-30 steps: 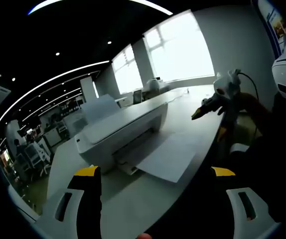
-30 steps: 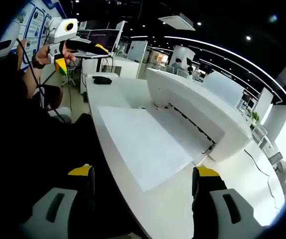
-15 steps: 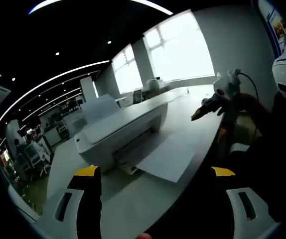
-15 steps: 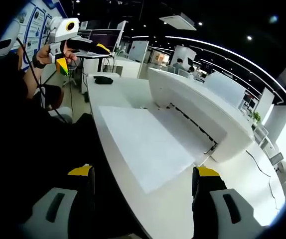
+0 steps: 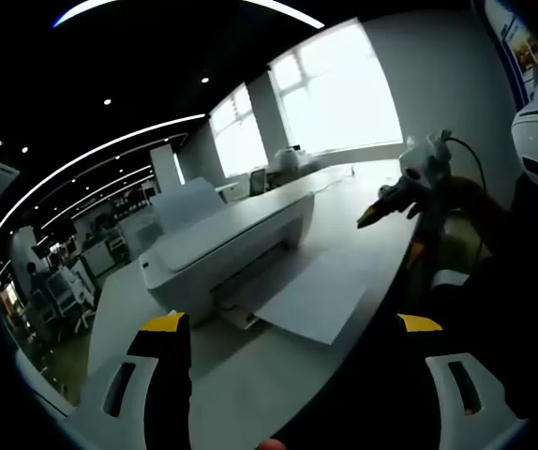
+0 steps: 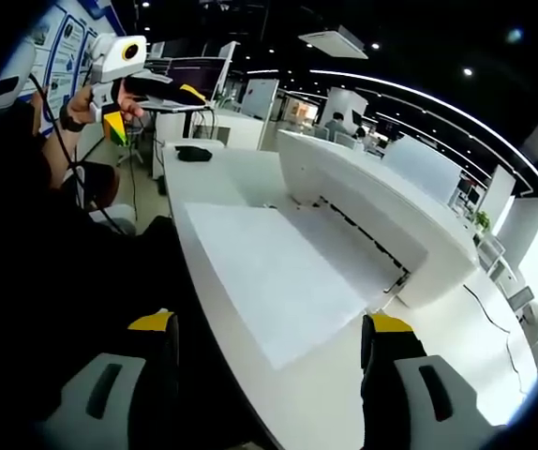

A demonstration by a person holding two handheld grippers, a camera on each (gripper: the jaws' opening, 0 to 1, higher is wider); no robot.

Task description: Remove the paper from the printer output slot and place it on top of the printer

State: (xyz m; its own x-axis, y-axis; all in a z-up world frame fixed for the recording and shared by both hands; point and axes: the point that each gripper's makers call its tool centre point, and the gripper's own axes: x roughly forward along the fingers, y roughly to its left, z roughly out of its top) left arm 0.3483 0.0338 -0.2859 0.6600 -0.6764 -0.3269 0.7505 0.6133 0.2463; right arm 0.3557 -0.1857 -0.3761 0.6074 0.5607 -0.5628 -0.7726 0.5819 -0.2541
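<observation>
A white printer (image 5: pixel 222 246) stands on a white table (image 5: pixel 250 384), and a sheet of paper (image 5: pixel 318 295) sticks out of its output slot toward the table's edge. My left gripper (image 5: pixel 292 328) hangs open well short of the sheet, with nothing between its yellow-tipped jaws. In the right gripper view the same paper (image 6: pixel 269 272) lies in front of the printer (image 6: pixel 372 211). My right gripper (image 6: pixel 269 328) is open too, near the sheet's closest corner but apart from it. Each gripper shows in the other's view, the right gripper (image 5: pixel 396 195) and the left gripper (image 6: pixel 147 84), held up in the air.
A person's dark body fills the space between the grippers and the table edge. A small black object (image 6: pixel 192 152) lies at the table's far end. Desks, chairs and people stand in the office behind. Bright windows (image 5: pixel 339 94) are beyond the printer.
Almost nothing differs. The raised left gripper drifts slightly in the right gripper view, and that view shifts a little. The paper and printer stay put.
</observation>
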